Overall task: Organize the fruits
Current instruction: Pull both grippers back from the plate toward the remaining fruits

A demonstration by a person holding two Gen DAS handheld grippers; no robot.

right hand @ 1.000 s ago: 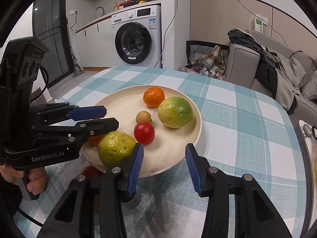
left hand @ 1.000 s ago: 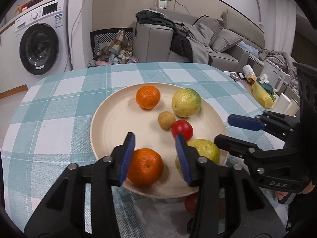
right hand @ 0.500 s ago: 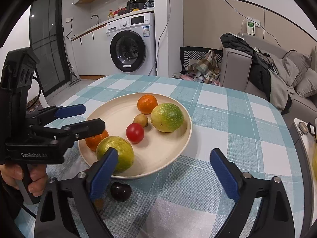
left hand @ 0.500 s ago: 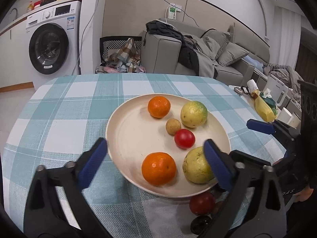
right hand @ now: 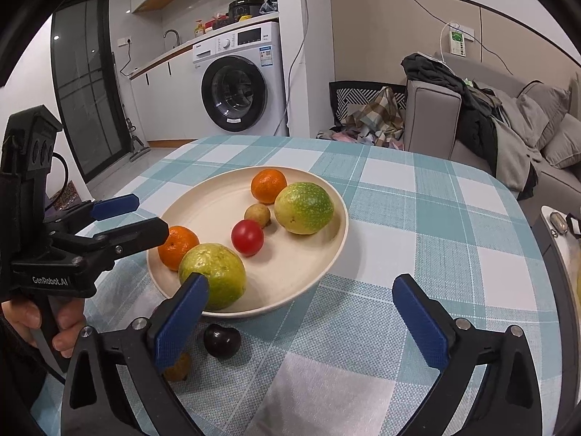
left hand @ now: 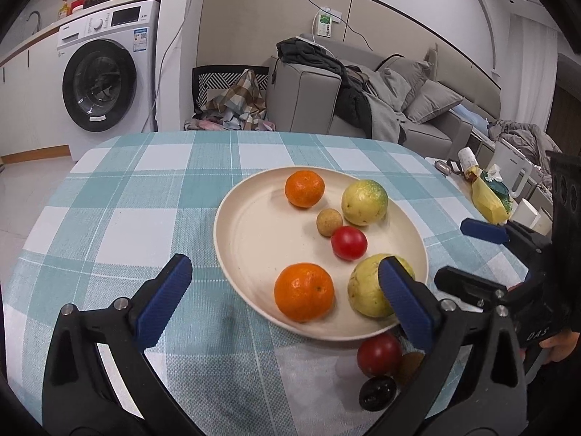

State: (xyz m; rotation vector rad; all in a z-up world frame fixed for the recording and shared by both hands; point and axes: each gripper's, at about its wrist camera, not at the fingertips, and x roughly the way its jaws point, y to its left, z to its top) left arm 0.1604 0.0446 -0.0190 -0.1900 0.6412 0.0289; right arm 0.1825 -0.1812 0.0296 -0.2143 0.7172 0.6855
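A cream plate (left hand: 254,239) (right hand: 203,214) on the checked tablecloth holds two oranges (left hand: 304,291) (left hand: 304,188), two yellow-green fruits (left hand: 365,290) (left hand: 364,202), a red tomato (left hand: 349,242) and a small brown fruit (left hand: 329,222). On the cloth by the plate's near rim lie a red tomato (left hand: 379,354), a dark plum (left hand: 377,392) (right hand: 222,340) and a small brown fruit (left hand: 412,363) (right hand: 178,367). My left gripper (left hand: 287,298) is open and empty, above the plate's near edge. My right gripper (right hand: 299,318) is open and empty, near the plate's front.
The table's far edge (left hand: 254,134) faces a washing machine (left hand: 100,83) and a grey sofa (left hand: 363,98) with clothes. A side table with a yellow bag (left hand: 488,196) and cups stands at the right.
Both grippers opened wide and drew back from the plate. The left let go of the near orange, which stays on the plate. The loose fruits by the rim came into view.
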